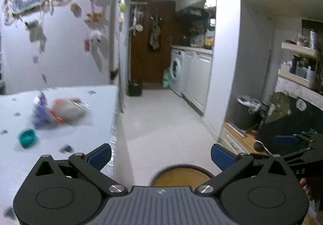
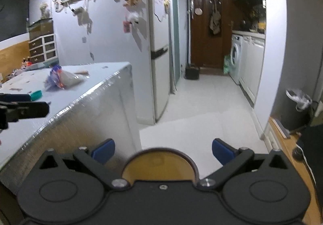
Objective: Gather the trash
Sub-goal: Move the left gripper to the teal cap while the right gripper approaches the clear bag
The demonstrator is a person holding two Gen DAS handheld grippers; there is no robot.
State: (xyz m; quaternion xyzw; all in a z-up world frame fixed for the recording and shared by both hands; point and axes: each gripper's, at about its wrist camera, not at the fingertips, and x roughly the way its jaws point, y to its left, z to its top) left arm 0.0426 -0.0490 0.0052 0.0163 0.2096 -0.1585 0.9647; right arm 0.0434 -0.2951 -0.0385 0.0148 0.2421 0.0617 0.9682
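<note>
Grippers, two, black hand-held with blue finger pads: left gripper point(image 1: 160, 154) and right gripper point(image 2: 163, 151), each with fingers spread wide and nothing between them. Round brown-rimmed wooden stool seat point(image 2: 159, 166) directly below both.

White speckled tabletop with bright metal edging point(image 2: 84, 91), to the left and near. On it, a small teal plastic cap point(image 1: 27, 137) lies closest to the left gripper; just beyond, a crumpled clear plastic bag with purple and orange print point(image 1: 60, 113), bulging with pale contents. The two sit near each other but apart.

Handling, judged: bag light, soft, slippery film, likely to deform under pinch; best taken at the bunched purple end, where folds give thickness. Cap light, stiff, low; take it across the rim, fingers narrowed first.

Dark cylindrical bin with white liner point(image 1: 247, 113), across the floor to the right, well apart from the table; probable destination.

Farther: white washing machine point(image 1: 177, 71) and brown door point(image 1: 151, 43), at corridor end.
</note>
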